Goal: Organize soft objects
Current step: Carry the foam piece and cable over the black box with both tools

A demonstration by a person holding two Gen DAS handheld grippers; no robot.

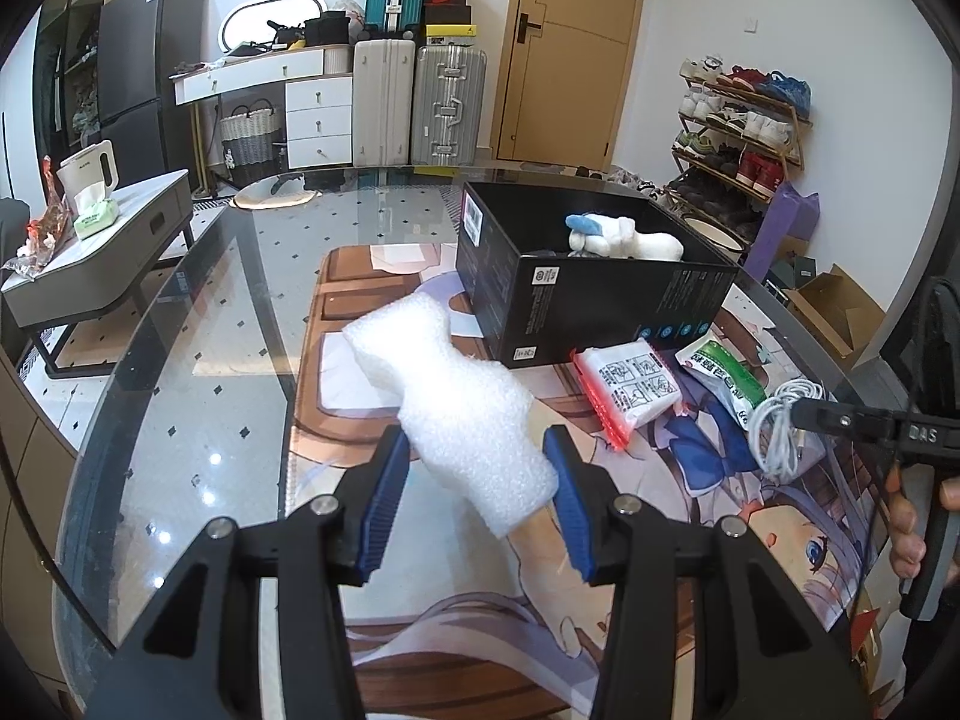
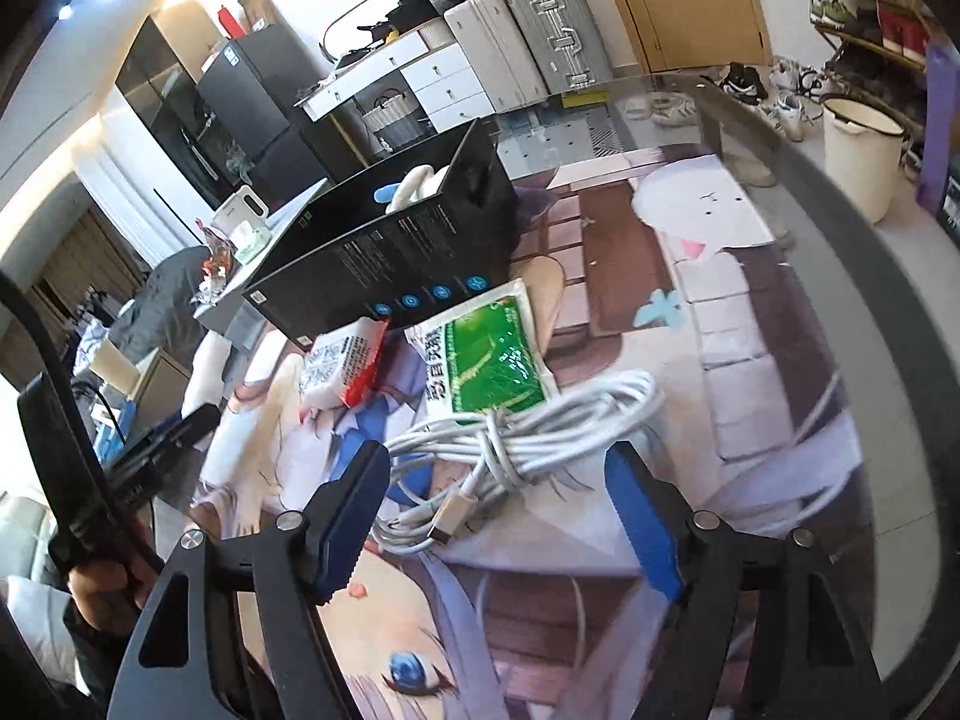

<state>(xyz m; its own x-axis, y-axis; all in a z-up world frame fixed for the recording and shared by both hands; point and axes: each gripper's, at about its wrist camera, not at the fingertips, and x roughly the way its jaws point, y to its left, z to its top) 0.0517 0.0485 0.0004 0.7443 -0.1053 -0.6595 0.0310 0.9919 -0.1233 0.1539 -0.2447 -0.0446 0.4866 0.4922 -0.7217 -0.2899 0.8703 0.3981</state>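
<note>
Worktop, left half: bare glass, free passage up to the black box. Box stands open-topped at the far centre; a plush toy lies inside, the rest of the opening is free from above. Right of the box the way is crowded: red-edged packet, green packet and a coiled white cable lie close together. Mat to the right of the cable: clear.

Hidden and unreadable parts

The black box walls hide most of the plush toy; print on the green packet seems too blurred to read.
</note>
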